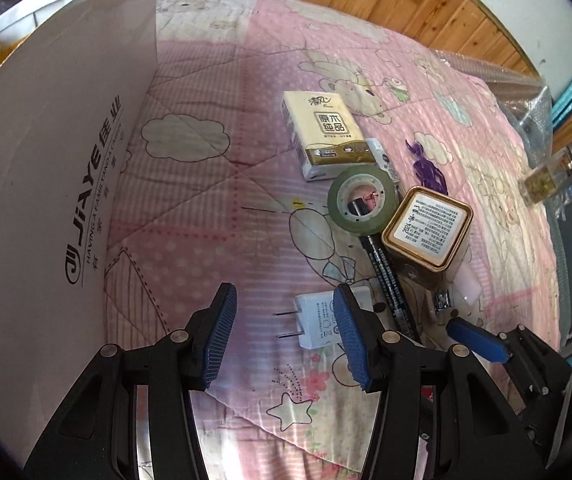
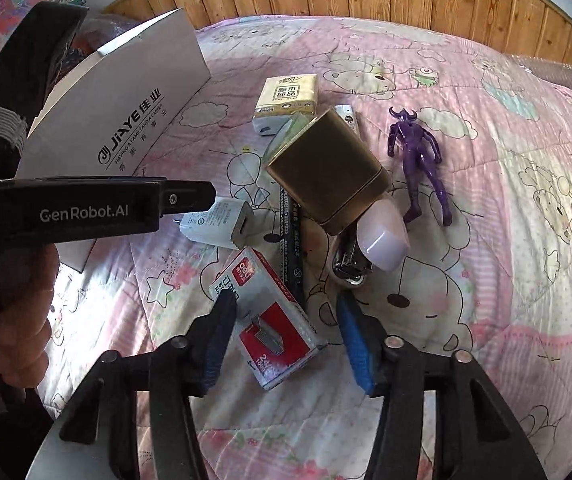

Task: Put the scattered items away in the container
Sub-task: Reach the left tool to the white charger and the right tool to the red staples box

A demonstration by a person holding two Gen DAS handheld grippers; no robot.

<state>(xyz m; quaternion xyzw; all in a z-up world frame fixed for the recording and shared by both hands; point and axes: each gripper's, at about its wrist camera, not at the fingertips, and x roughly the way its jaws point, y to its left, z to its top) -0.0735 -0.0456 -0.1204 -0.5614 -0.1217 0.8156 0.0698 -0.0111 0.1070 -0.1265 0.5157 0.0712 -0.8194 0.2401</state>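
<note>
Wooden panelling runs behind a bed (image 2: 486,240) spread with a pink cartoon quilt, and everything sits on that quilt.

Taking the gold tin (image 2: 328,172) as the landmark: far to its left stands the white cardboard box (image 2: 125,116), the container, its printed wall upright. The left hand-held gripper (image 1: 283,334) hangs between box and tin, jaws spread, nothing between the pads; a white charger plug (image 1: 318,322) lies just under its right finger, and I cannot tell whether they touch. Behind the tin to the left lies a tissue pack (image 2: 288,96), with a roll of green tape (image 1: 362,200) between pack and tin. A black marker (image 1: 390,280) runs along the tin's left side and passes under the tape. In front of the tin lies a red and white staple box (image 2: 269,320), set between the spread jaws of the right hand-held gripper (image 2: 288,340); the pads do not press on it. At the tin's front right corner lie a pale pink cap (image 2: 382,236) and metal nail clippers (image 2: 350,268), touching each other. Right of the tin sprawls a purple toy figure (image 2: 418,164).
</note>
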